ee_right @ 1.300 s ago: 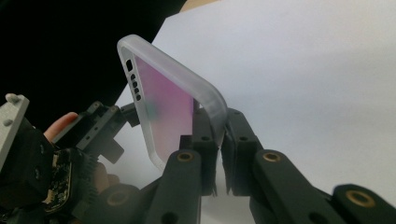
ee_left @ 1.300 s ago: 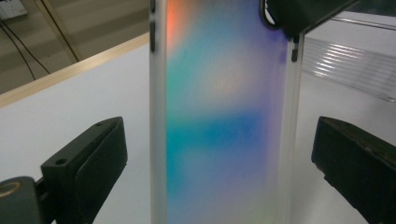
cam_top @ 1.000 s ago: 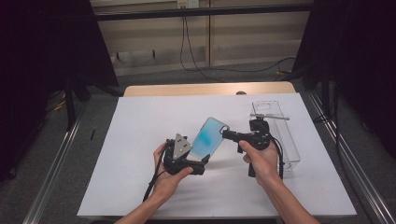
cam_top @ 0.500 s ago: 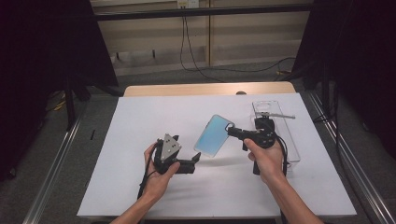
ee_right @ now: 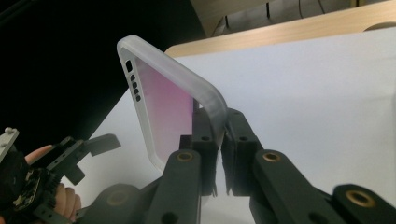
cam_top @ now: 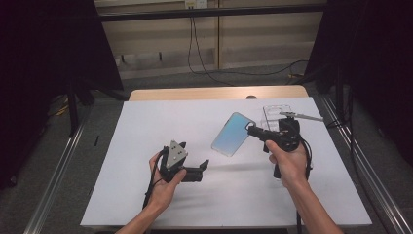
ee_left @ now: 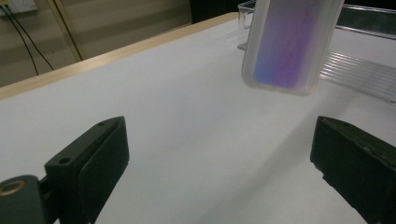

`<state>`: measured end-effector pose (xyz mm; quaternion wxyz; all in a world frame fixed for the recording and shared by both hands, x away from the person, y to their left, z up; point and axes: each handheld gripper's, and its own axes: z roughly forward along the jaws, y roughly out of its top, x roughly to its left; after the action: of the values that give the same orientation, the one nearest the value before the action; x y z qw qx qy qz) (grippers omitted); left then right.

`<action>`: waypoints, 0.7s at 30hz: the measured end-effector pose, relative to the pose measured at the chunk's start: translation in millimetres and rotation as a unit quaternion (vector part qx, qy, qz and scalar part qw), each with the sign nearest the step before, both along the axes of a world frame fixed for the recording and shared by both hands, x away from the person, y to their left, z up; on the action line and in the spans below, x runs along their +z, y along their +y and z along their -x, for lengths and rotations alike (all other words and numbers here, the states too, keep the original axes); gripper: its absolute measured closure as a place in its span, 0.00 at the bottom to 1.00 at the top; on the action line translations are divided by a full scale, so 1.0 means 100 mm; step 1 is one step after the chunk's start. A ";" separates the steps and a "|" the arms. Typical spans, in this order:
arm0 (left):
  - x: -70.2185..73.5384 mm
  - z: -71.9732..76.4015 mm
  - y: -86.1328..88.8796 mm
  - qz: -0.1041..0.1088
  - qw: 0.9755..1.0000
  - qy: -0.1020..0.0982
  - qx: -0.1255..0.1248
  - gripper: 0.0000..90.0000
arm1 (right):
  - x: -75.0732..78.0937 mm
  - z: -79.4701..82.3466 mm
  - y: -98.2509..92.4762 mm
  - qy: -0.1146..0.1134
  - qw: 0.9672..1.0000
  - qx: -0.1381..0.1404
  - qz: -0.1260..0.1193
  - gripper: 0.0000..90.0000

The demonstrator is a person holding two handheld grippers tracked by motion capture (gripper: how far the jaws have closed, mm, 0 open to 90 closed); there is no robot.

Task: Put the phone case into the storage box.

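A translucent phone case with a blue-to-purple sheen hangs tilted above the white table, right of centre. My right gripper is shut on one edge of it; in the right gripper view the case rises from between the closed jaws of this gripper. My left gripper rests low over the table to the left, open, with nothing between its jaws. In the left gripper view the case floats ahead of this open gripper, well apart from it.
A clear plastic tray lies at the table's right side behind my right hand, seen also as a clear tray in the left gripper view. Dark curtains flank the table, and cables run along the floor beyond its far wooden edge.
My left gripper has let go of the case and drawn back to the left and toward the person. My right gripper has carried the case slightly up and to the right.
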<state>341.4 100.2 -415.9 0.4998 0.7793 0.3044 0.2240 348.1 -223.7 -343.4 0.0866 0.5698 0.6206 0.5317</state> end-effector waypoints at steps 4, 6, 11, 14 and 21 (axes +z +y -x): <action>-0.01 -0.02 0.03 0.005 1.000 0.007 0.011 0.05 | 0.04 0.01 -0.09 -0.009 1.000 -0.009 0.001 0.94; -0.01 -0.03 0.04 0.012 1.000 0.010 0.015 0.06 | 0.05 0.01 -0.12 -0.014 1.000 -0.011 0.001 0.94; -0.01 -0.07 0.07 0.024 0.999 0.011 0.020 0.07 | 0.13 0.03 -0.23 -0.027 0.999 -0.018 -0.001 0.94; -0.01 -0.08 0.08 0.036 0.999 0.010 0.020 0.11 | 0.16 0.04 -0.30 -0.032 0.999 -0.026 -0.002 0.94; 0.02 -0.07 0.11 0.070 0.998 -0.004 -0.006 0.09 | 0.18 0.04 -0.43 -0.042 0.998 -0.043 -0.002 0.94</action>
<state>348.6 111.6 -414.2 0.5558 0.7434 0.3123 0.2023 344.1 -266.6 -325.2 0.1342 0.5732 0.5906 0.5519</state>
